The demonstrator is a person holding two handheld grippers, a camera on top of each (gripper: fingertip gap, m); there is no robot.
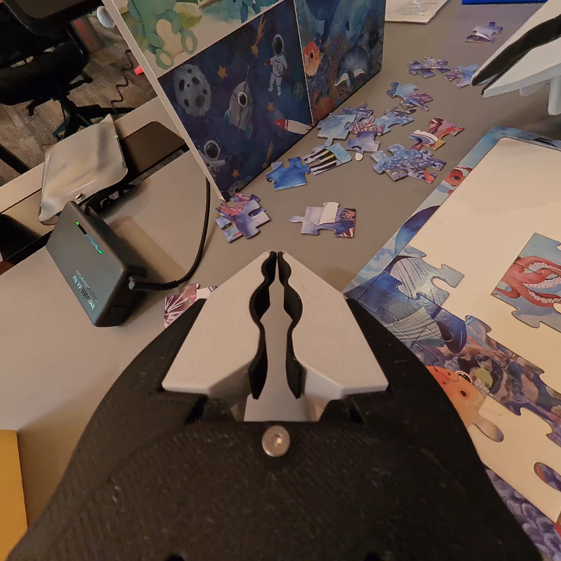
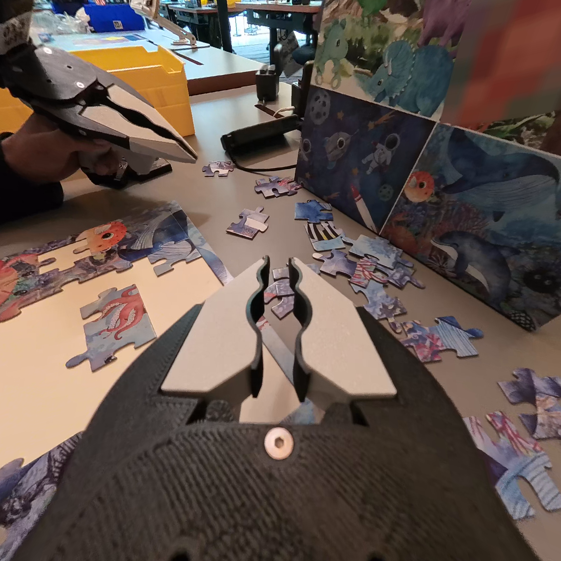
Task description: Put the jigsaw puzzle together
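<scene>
**Puzzle half built, both tools empty**

Left hand-held gripper [image 1: 277,253] hovers over the grey surface [image 1: 91,364], fingertips pressed together on nothing. Right hand-held gripper [image 2: 278,260] hangs above the loose pieces [image 2: 373,267], fingers slightly spread and empty. Jigsaw puzzle tray [image 2: 45,379] lies flat, its border partly filled, an octopus section [image 2: 118,321] alone inside. Picture box [image 2: 394,170] stands behind the scatter.

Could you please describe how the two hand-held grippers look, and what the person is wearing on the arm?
Both the left gripper and the right gripper look the same: a black, ridged printed body with a silver hex screw in the middle, and two pale grey wedge-shaped jaws lined with wavy black pads. No cables show on them. In the right wrist view, the hand gripping the left one comes out of a dark sleeve.
</scene>
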